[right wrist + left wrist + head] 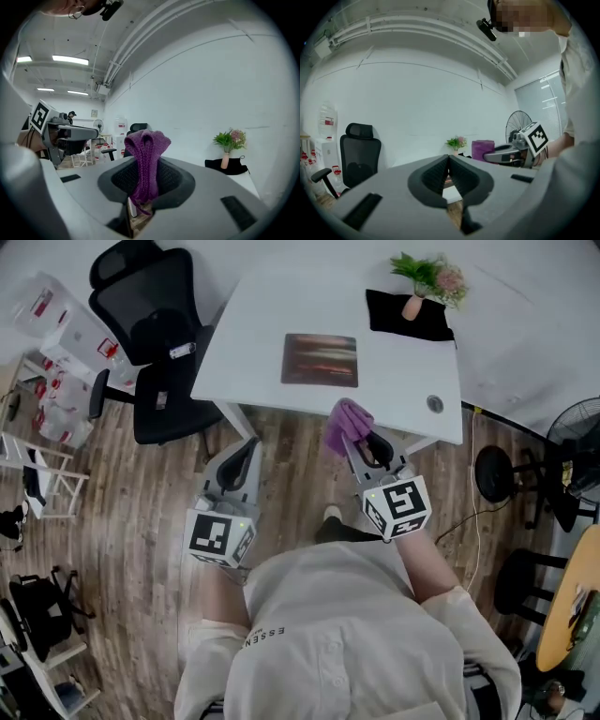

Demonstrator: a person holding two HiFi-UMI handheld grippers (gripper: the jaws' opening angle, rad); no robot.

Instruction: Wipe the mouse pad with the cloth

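Step in hand: approach, wiping not yet begun, judged from the cloth being held short of the pad.

- Cloth [347,423]: purple knit, bunched, pinched upright in the right tongs [359,439]; it stands proud of the tips and sits over the near edge of the desk [403,381].
- Mouse pad [321,360]: dark rectangle, flat on the desk, apart from the cloth and farther in. Nothing lies on it.
- Left tongs [246,448]: pressed together on nothing, held over the wood floor just short of the desk edge.
- Pose: both forearms held out in front of the body, tongs pointing at the desk, right a little ahead of left.
- Next move, as I judge it: carry the right tongs forward and down until the cloth lies on the pad. The left could pin a corner if the pad slides.
- Also on the desk: potted plant [427,282] at the far corner, clear of the wiping path.
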